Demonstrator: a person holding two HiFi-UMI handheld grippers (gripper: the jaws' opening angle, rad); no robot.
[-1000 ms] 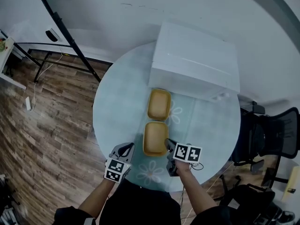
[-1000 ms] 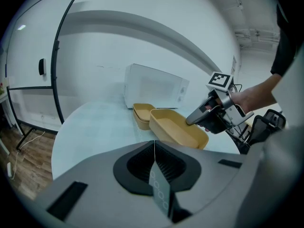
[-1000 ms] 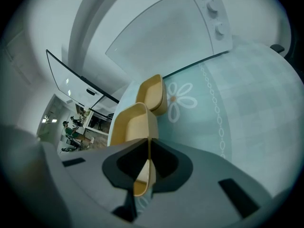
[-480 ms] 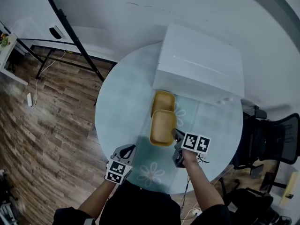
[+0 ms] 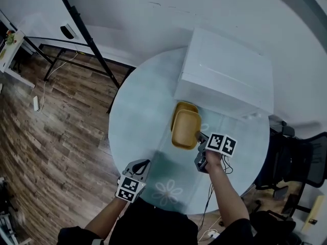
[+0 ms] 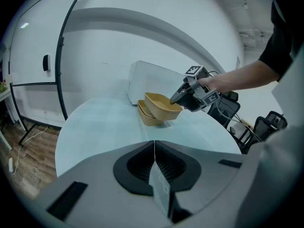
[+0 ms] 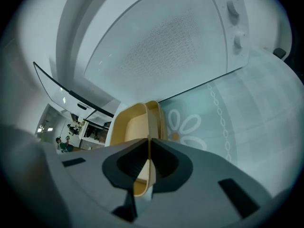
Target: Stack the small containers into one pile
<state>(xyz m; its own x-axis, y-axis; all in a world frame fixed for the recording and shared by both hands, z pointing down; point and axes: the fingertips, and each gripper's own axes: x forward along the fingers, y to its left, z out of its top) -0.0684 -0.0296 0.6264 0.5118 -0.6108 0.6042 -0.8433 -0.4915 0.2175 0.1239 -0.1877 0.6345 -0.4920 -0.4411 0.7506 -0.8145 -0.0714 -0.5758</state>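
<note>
Right gripper (image 5: 200, 137) clamped the rim of 1 tan oval plastic container (image 5: 186, 129), tilted over the 2nd tan container (image 5: 185, 106) at frame centre, beside white microwave (image 5: 225, 75). Left gripper (image 5: 143, 163) jaws pressed together, empty, lower left.

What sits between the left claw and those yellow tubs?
Nothing stands there: just tabletop and a flower-print mat, seen in the head view between the left claw and the containers.

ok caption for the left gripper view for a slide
Right gripper holds one yellow container tilted over the second container on the round table.
</note>
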